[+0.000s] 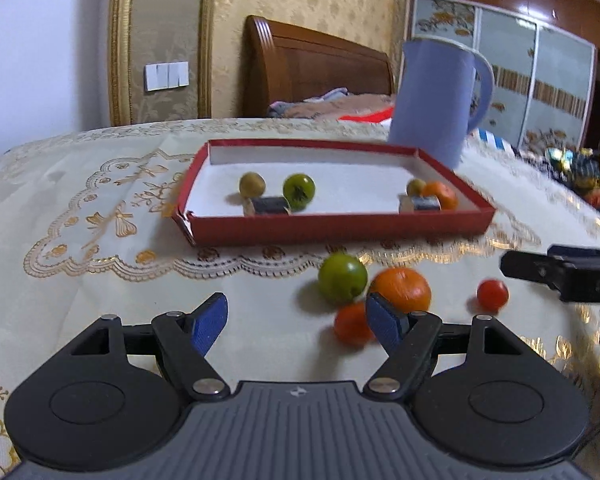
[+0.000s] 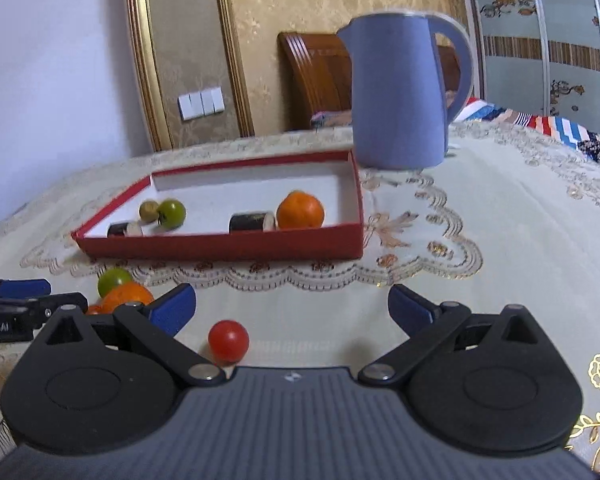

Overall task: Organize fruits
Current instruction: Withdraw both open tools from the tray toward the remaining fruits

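Your left tongs [image 1: 298,322] were spread wide with nothing in them, hovering just short of the loose green fruit [image 1: 342,283], orange [image 1: 401,289] and small red tomato [image 1: 492,295] on the worktop [image 1: 80,312]. Right tongs [image 2: 292,310] gaped empty too, tomato between them. Red tray [image 1: 340,229] sat behind.

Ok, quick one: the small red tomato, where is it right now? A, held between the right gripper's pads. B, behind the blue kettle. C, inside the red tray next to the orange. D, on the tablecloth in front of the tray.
D: the small red tomato lies on the tablecloth, nearer the camera than the red tray, and the right gripper stands open with no pad touching it.
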A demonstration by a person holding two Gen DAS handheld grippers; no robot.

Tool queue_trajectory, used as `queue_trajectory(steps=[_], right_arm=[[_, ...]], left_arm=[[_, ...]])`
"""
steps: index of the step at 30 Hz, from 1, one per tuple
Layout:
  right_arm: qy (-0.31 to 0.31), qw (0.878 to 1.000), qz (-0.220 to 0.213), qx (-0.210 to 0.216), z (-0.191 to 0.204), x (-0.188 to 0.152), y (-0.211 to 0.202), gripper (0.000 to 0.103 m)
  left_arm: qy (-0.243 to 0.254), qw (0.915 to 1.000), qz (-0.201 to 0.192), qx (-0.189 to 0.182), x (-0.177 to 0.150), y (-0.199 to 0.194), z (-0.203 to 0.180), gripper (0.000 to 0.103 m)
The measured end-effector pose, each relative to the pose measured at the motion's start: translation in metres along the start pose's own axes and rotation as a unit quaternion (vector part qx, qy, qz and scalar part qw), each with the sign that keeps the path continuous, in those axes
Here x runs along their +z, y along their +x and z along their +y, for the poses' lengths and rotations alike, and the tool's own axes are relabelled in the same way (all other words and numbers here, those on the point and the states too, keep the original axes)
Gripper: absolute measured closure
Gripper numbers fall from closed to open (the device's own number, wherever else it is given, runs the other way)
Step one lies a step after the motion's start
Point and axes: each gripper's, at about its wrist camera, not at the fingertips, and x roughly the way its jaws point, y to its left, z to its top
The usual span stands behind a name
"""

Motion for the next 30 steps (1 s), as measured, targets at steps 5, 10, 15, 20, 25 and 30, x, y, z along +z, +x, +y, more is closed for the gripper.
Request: queue_trajectory(steps=[5,10,15,20,25,30], right_arm=[[0.045,0.999,0.026,0.012,-0.015,-0.001,0.009,0.000],[0.042,0.999,0.032,0.010,-0.014,-0.002,0.012,0.000],[0.052,0.998,0.034,0.015,-0.017,-0.002,0.012,0.000],[0.051,0.998,0.038,0.015,-0.017,-0.002,0.013,0.000],[0.051,0.998,0.037,0.014,-0.017,-0.002,0.013,0.000],[0.047,0.998,0.025,0.022,-0.018,-0.003,0.004,0.000]], left_arm=[[-0.002,1.0000,0.003,-0.007,-0.002,-0.002,0.001,0.023],[0.022,0.9989,0.035,-0.020,-0.004,0.006,-0.008,0.021],[0.028,0.9987,0.042,0.006,-0.003,0.012,-0.013,0.021],[-0.028,0.9986,0.030,0.033,0.001,0.011,0.001,0.020],[-0.058,0.9971,0.012,0.047,0.002,0.006,0.012,0.020],[0.004,0.9983,0.033,0.049,0.000,0.009,-0.011,0.019]])
